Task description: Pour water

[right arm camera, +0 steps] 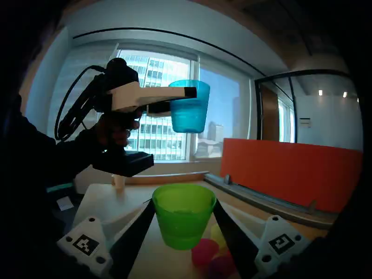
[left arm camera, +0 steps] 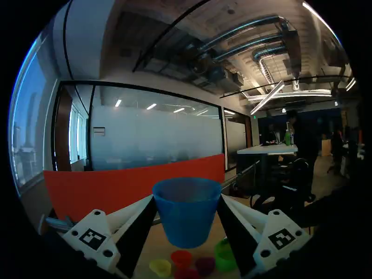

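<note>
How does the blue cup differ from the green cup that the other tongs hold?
Colour: the blue cup is blue, the green cup is green.
Holder: the left tongs grip the blue cup, the right tongs grip the green cup.
Height: in the right gripper view the blue cup hangs high against the window, while the green cup sits low over the table.
Both stand upright, look translucent and taper downward.

Clamped upright between the fingers of the left gripper (left arm camera: 186, 204), at 6 o'clock in the left gripper view: a translucent blue cup (left arm camera: 187, 221), tapered, rim level, lifted clear of the table. Clamped likewise in the right gripper (right arm camera: 183, 211), at 6 o'clock in the right gripper view: a translucent green cup (right arm camera: 182, 225), upright. Blue cup at 12 o'clock from the green cup, higher, well apart.
</note>
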Available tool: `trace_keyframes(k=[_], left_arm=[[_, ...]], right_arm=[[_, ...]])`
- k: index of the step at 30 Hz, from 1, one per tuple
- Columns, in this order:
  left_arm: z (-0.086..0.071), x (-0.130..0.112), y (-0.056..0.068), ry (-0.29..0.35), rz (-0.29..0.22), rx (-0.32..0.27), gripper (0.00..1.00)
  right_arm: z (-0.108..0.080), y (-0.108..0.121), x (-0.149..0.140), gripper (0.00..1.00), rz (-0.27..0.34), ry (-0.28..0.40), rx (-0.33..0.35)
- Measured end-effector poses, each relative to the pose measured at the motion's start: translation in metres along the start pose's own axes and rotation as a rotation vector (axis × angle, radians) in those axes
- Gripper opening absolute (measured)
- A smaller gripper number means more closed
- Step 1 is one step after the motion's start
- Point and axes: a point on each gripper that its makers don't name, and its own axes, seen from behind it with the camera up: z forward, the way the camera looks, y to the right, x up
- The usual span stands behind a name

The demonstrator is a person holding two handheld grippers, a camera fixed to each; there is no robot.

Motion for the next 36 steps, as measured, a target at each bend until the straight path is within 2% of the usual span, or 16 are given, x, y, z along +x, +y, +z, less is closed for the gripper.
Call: trace_keyframes(k=[6,12,18,24,30,36], left_arm=[[-0.003,-0.008,-0.003,-0.007,-0.054,0.005,0.85],[-0.004,-0.02,-0.007,-0.018,-0.082,0.011,0.85],[-0.008,-0.036,-0.009,-0.038,-0.061,0.019,0.85],[-0.013,-0.058,-0.008,-0.07,-0.063,0.024,0.85],[-0.021,-0.076,-0.015,-0.084,-0.059,0.049,0.85],[-0.029,-0.094,-0.016,-0.108,-0.042,0.058,0.85]], right_arm=[[-0.002,0.001,0.0,0.91,0.0,-0.003,-0.004],[-0.003,0.003,0.0,0.91,0.003,-0.004,-0.006],[-0.006,0.005,-0.002,0.91,0.005,-0.015,-0.01],[-0.012,0.007,-0.008,0.91,0.008,-0.034,-0.015],[-0.019,0.01,-0.013,0.91,0.016,-0.048,-0.021],[-0.028,0.013,-0.018,0.91,0.018,-0.068,-0.028]])
